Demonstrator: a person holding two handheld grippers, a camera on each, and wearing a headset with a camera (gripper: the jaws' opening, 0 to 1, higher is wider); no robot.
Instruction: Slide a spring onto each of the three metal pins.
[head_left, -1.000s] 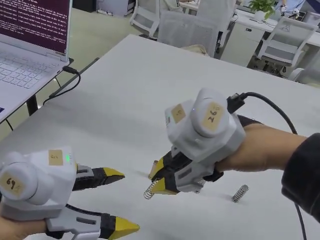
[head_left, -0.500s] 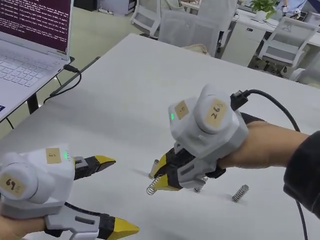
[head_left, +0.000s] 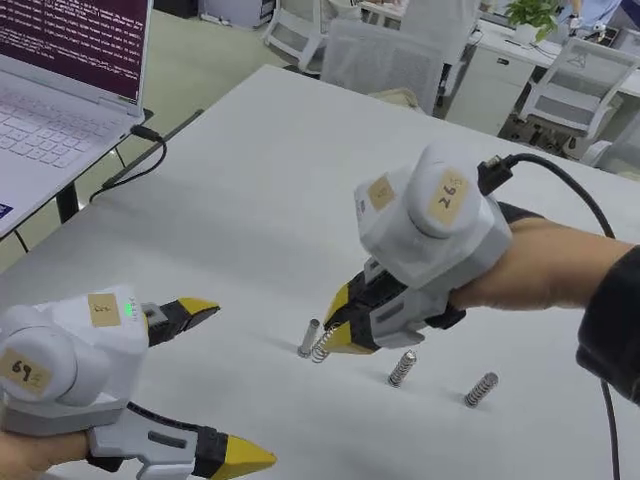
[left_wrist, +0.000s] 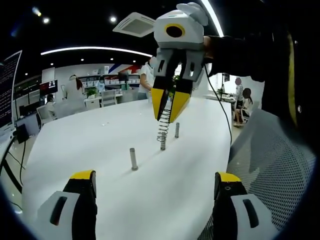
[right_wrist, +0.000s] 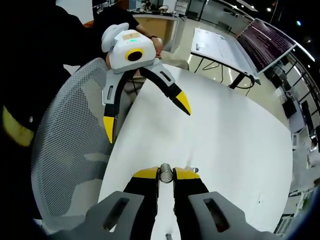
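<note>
My right gripper (head_left: 342, 328) is shut on a small steel spring (head_left: 321, 344), held tilted just right of a bare metal pin (head_left: 308, 338) that stands on the white table (head_left: 250, 180). Two more coiled pieces stand upright to the right, one (head_left: 402, 367) nearer and one (head_left: 481, 388) farther; whether pins are inside them I cannot tell. The left gripper view has the right gripper (left_wrist: 169, 106) dangling the spring (left_wrist: 163, 124) above the middle post (left_wrist: 162, 145), with the bare pin (left_wrist: 133, 159) closer. My left gripper (head_left: 225, 385) is open, low at the left. The spring (right_wrist: 166, 173) sits between the right jaws.
An open laptop (head_left: 60, 90) and a black cable (head_left: 140, 165) lie at the table's far left. Office chairs (head_left: 380, 55) stand beyond the far edge. The right gripper's cord (head_left: 560, 200) trails off to the right. A mesh chair (right_wrist: 70, 150) is beside the table.
The right gripper has lifted the spring off the table and carried it up and right, next to the bare pin. The left gripper has hardly moved.
</note>
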